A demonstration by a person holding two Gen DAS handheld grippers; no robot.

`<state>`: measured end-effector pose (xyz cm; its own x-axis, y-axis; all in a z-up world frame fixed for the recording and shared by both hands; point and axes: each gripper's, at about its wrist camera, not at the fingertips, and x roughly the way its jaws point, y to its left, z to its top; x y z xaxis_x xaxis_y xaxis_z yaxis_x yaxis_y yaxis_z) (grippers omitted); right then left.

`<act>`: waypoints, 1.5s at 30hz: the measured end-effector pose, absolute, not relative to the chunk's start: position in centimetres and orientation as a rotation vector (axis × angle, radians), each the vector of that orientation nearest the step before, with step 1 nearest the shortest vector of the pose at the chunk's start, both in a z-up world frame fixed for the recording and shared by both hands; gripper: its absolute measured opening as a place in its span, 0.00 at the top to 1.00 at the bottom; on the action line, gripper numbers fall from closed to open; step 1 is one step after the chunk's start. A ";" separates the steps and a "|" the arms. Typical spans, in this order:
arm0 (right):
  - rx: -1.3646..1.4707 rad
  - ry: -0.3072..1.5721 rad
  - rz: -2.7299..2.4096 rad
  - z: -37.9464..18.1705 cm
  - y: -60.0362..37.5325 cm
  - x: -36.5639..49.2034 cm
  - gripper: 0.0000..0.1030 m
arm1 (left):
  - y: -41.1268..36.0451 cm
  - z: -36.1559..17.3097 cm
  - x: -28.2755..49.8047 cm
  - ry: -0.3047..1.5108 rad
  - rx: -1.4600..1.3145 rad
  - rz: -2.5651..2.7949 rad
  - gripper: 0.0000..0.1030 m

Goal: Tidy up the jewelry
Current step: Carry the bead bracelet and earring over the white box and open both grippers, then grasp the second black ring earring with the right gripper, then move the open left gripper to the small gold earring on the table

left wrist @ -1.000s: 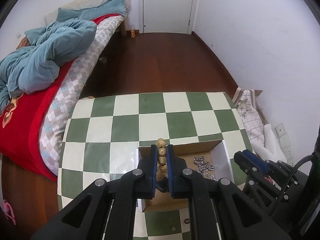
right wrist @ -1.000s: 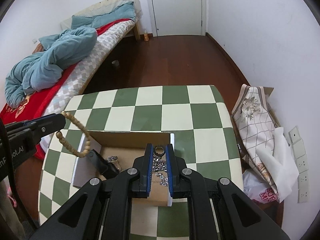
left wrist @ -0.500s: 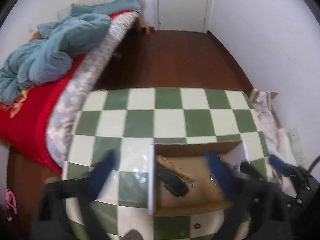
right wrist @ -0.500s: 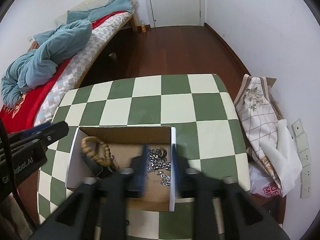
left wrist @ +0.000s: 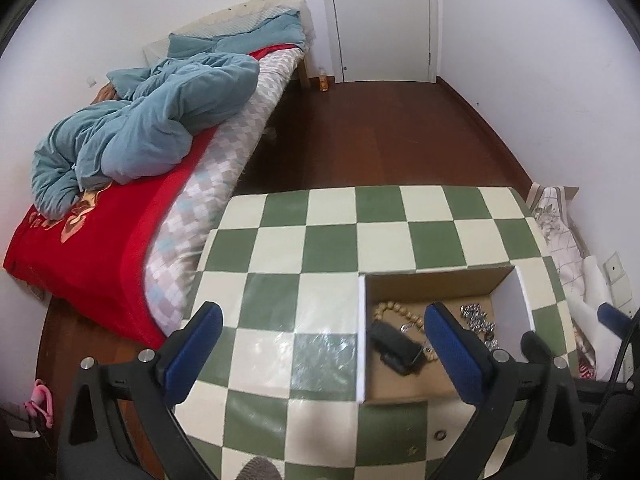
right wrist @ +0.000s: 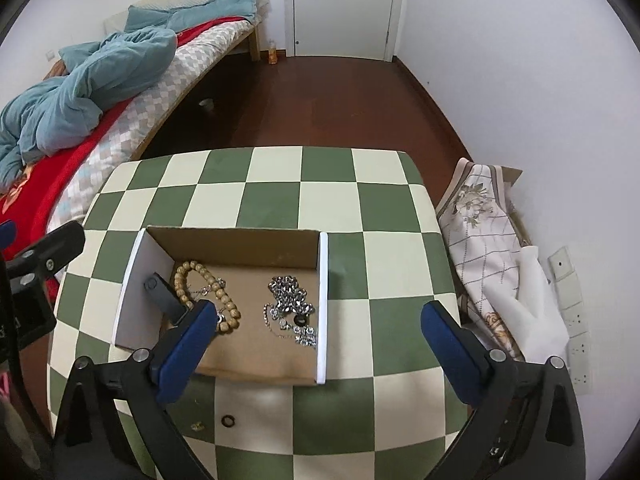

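An open cardboard box [right wrist: 236, 242] stands on the green-and-white checkered table [right wrist: 272, 204]. In it lie a wooden bead bracelet [right wrist: 188, 276], a black clip-like object [right wrist: 162, 294] and a silver chain with a ring [right wrist: 290, 308]. The box also shows in the left wrist view [left wrist: 432, 282], with the beads [left wrist: 390, 311] and chain [left wrist: 478, 318]. My left gripper [left wrist: 320, 348] is open and empty, above the table left of the box. My right gripper [right wrist: 316, 344] is open and empty above the box's near right side.
A small dark ring [right wrist: 228, 421] and a tiny gold piece [right wrist: 196, 426] lie on the table in front of the box. A bed [right wrist: 100, 92] with a blue quilt stands to the left. Folded cloth and bags [right wrist: 488, 252] lie on the floor at the right.
Both grippers opened and pulled back. The left dropped the bead bracelet into the box; the right dropped the ring and chain into it.
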<state>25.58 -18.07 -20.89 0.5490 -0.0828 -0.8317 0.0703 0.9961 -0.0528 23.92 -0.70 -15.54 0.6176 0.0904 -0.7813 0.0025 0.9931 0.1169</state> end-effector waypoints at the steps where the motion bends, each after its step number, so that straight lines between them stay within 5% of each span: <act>1: -0.015 0.986 -0.092 -20.8 -18.0 25.2 0.00 | -0.5 -15.5 23.4 0.899 0.114 0.054 0.00; 14: 0.009 0.928 -0.075 -18.6 -17.5 20.1 0.00 | 1.8 -14.2 17.7 0.823 0.109 0.127 0.00; 21: 0.002 1.003 -0.062 -23.9 -16.4 17.6 0.02 | 2.4 -20.3 15.2 0.883 0.215 0.248 0.00; 25: 0.013 1.059 -0.007 -27.9 -15.1 17.3 0.39 | 3.7 -24.9 15.0 0.976 0.219 0.280 0.00; 37: -0.008 1.102 0.086 -33.0 -11.4 18.2 0.58 | 5.4 -28.5 14.8 1.054 0.195 0.309 0.00; 40: -0.049 1.092 0.081 -33.0 -11.0 18.0 0.88 | 5.2 -28.4 14.8 1.058 0.186 0.303 0.00; 45: -0.012 1.080 0.051 -32.8 -12.9 17.5 0.88 | 3.8 -27.8 14.9 1.062 0.178 0.254 0.00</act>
